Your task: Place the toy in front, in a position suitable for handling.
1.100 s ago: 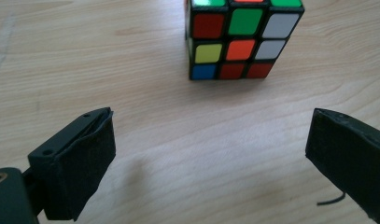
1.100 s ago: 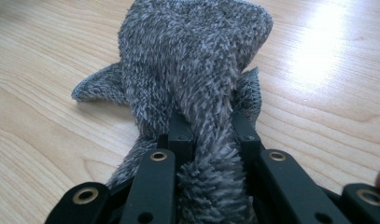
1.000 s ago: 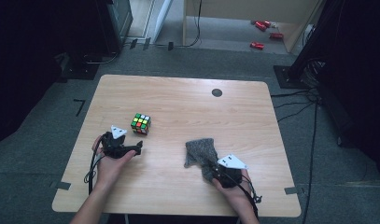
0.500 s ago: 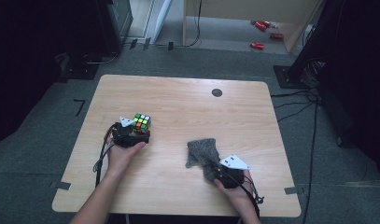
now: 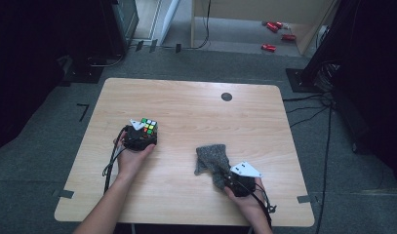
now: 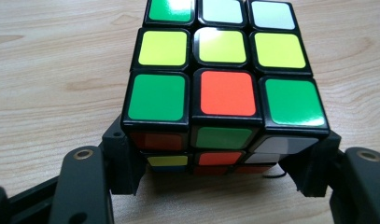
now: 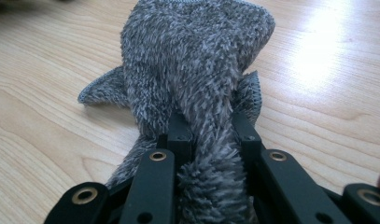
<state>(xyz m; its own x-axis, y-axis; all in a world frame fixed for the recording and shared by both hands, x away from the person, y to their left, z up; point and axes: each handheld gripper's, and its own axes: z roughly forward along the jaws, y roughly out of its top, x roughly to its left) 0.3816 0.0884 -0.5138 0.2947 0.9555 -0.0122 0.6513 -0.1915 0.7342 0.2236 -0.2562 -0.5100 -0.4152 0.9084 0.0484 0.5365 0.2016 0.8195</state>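
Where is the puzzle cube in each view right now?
High view: puzzle cube left of centre on the table, in the left gripper.
Left gripper view: cube centre frame, jaws clamped on its lower sides.
Right gripper view: not in it; grey cloth instead.
Shared landmark: the light wood tabletop.

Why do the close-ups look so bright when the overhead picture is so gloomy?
High view: dim, dark surroundings, the table soft. Right gripper view: white glare on the wood beside the grey cloth. Left gripper view: sheen on the cube, shadow beneath it.
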